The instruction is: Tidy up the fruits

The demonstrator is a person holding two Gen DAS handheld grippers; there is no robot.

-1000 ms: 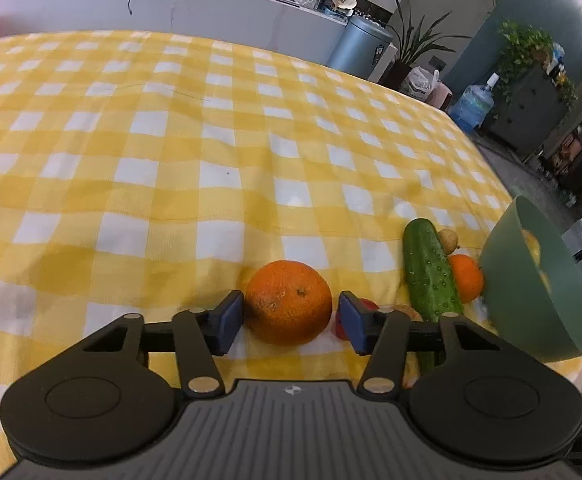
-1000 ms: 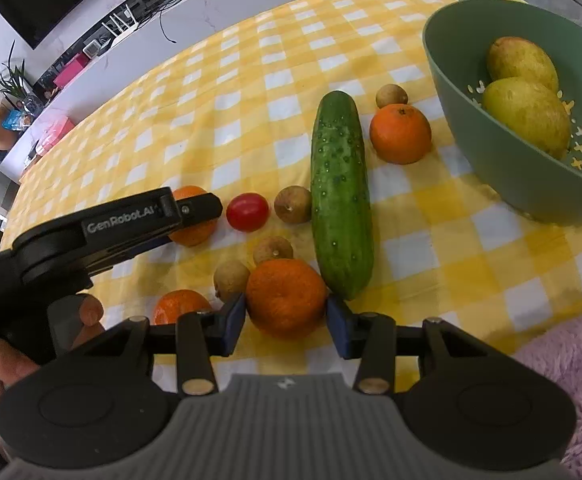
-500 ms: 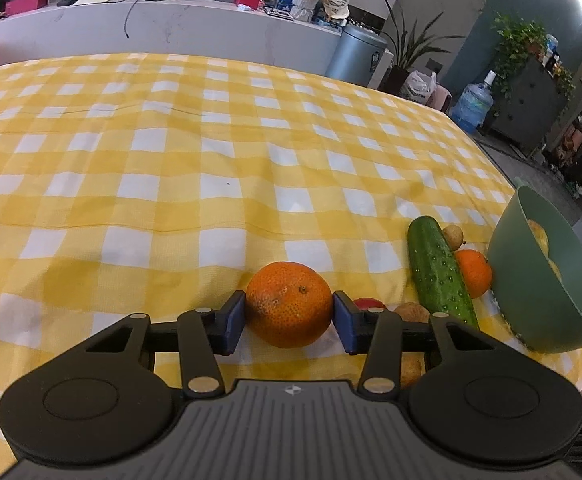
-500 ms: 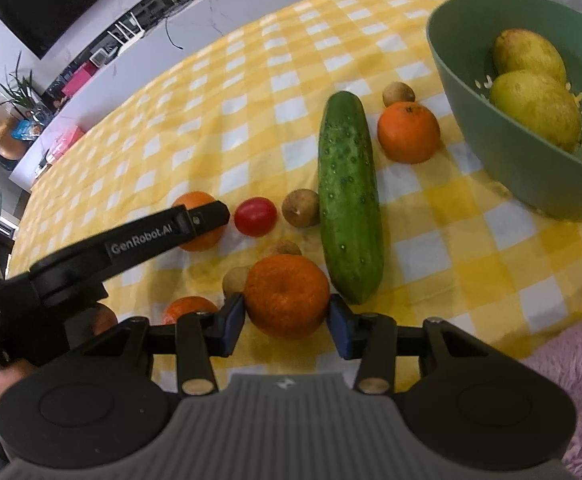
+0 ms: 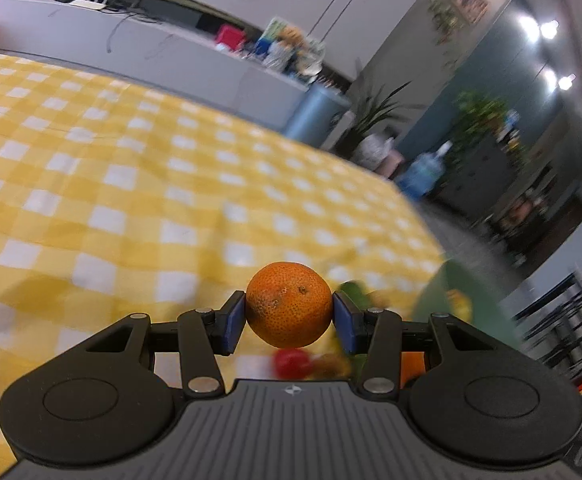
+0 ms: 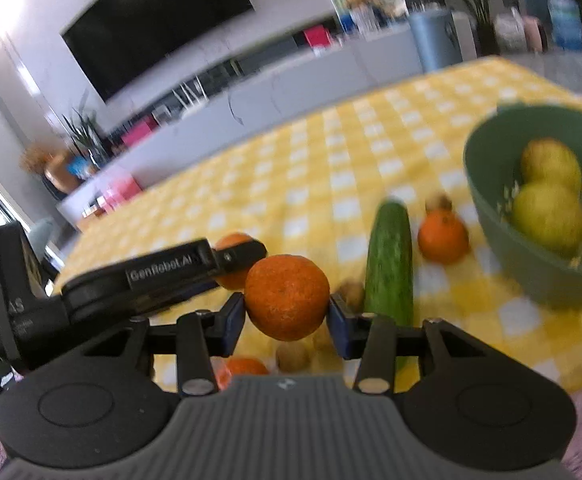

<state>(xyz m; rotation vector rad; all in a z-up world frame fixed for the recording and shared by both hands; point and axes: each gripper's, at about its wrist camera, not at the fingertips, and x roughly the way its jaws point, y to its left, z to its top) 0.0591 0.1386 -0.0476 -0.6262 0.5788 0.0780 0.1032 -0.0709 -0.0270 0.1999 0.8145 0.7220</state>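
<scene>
Surface: checked yellow tablecloth [image 6: 331,152].
Left gripper [image 5: 289,314]: jaws gripping an orange [image 5: 289,304], frame centre.
Right gripper [image 6: 287,310]: jaws clamping another orange [image 6: 287,296].
Bowl [image 6: 487,208]: sitting right, holding pears [image 6: 549,214].

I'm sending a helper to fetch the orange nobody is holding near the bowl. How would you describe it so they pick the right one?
Find the green bowl on the yellow checked tablecloth. Between it and the long cucumber lies one orange, a small brown fruit just behind it. Unlike two other oranges, it rests on the cloth, outside any gripper.
</scene>
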